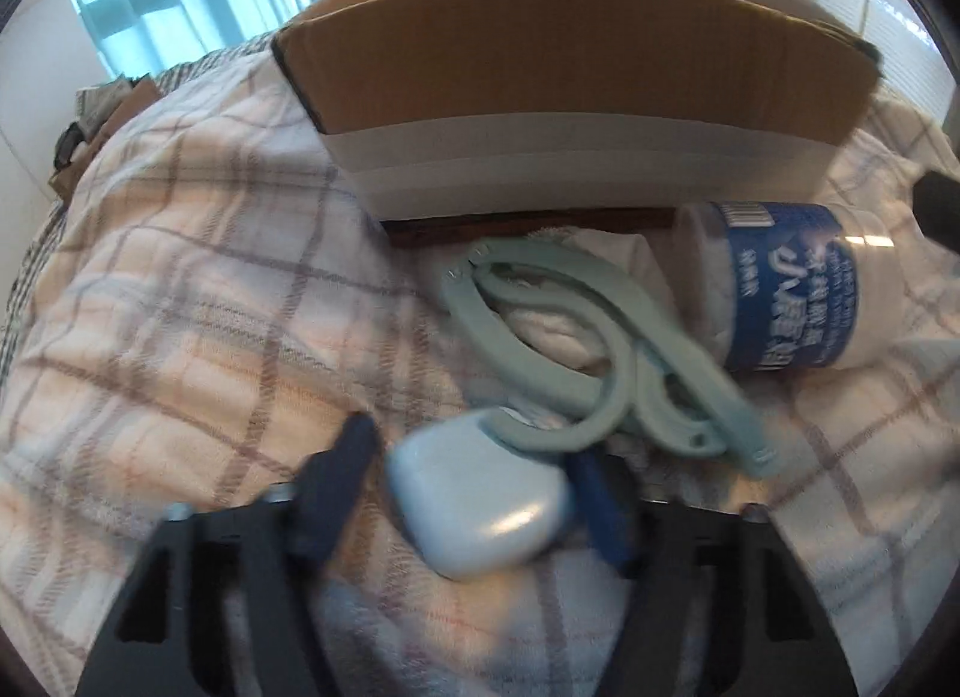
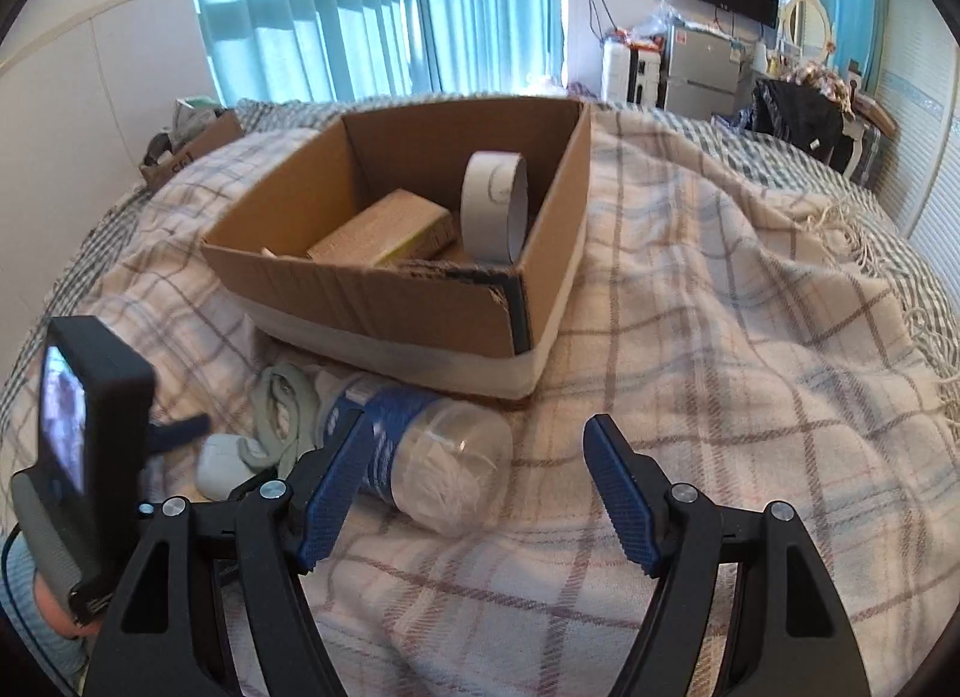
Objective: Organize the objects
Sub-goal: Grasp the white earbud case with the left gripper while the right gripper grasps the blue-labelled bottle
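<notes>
A white earbud case (image 1: 480, 502) lies on the plaid blanket between the fingers of my left gripper (image 1: 474, 481), which is open around it. Beside it lies a pale green folding hanger (image 1: 576, 349) and a clear bottle with a blue label (image 1: 786, 289) on its side. In the right wrist view the case (image 2: 217, 469), the hanger (image 2: 282, 415) and the bottle (image 2: 420, 451) lie in front of an open cardboard box (image 2: 420, 301). The box holds a tape roll (image 2: 492, 205) and a small carton (image 2: 384, 229). My right gripper (image 2: 480, 451) is open above the bottle.
The plaid blanket (image 2: 720, 337) covers a bed. The cardboard box (image 1: 570, 78) stands just behind the objects. The left gripper body with its screen (image 2: 78, 415) shows at the left. Curtains, a fridge (image 2: 702, 72) and a wall TV are far behind.
</notes>
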A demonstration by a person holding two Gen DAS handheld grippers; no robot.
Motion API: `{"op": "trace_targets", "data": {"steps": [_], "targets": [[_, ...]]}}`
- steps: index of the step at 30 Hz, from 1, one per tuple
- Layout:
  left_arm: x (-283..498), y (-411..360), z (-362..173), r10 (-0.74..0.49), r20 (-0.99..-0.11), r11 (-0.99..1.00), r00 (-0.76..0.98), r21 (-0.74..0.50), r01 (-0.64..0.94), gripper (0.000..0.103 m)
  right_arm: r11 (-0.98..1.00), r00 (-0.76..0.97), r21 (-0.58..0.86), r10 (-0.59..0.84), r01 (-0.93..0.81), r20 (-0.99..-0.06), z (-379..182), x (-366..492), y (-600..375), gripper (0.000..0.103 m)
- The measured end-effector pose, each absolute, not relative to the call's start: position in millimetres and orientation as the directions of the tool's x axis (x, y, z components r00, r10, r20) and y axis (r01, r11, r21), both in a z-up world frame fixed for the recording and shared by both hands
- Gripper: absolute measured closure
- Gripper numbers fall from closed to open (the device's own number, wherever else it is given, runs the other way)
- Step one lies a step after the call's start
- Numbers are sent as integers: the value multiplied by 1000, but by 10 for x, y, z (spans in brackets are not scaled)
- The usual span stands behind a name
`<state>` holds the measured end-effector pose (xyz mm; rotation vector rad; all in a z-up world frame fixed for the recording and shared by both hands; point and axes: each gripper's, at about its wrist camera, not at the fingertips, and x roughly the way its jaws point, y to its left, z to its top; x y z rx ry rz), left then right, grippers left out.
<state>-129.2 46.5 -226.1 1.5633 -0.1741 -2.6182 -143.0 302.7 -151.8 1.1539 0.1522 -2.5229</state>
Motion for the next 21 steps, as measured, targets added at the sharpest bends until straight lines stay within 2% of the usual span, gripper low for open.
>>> {"op": "trace_targets", "data": {"steps": [4,11,17,21], "targets": [[-1107,535,-2168,-87,-872,-992,-482,119,-35,47,-931,-624,37,-272,362,-733,-1478,-1372,3027,31],[-703,409,-1876,48,-870,-999,-490,-38,-31,47,-934,-610,48,-270,354,-745,-1493,-1374,3026,31],[-630,310,-1613,60,-830,-997,-554,-74,3,47,-939,-572,28,-232,343,-786,-1600,-1386,2905,30],[-770,196,-1426,53,-802,-997,-594,-79,19,47,-948,-570,-14,-178,317,-802,-1632,-1385,2797,11]]}}
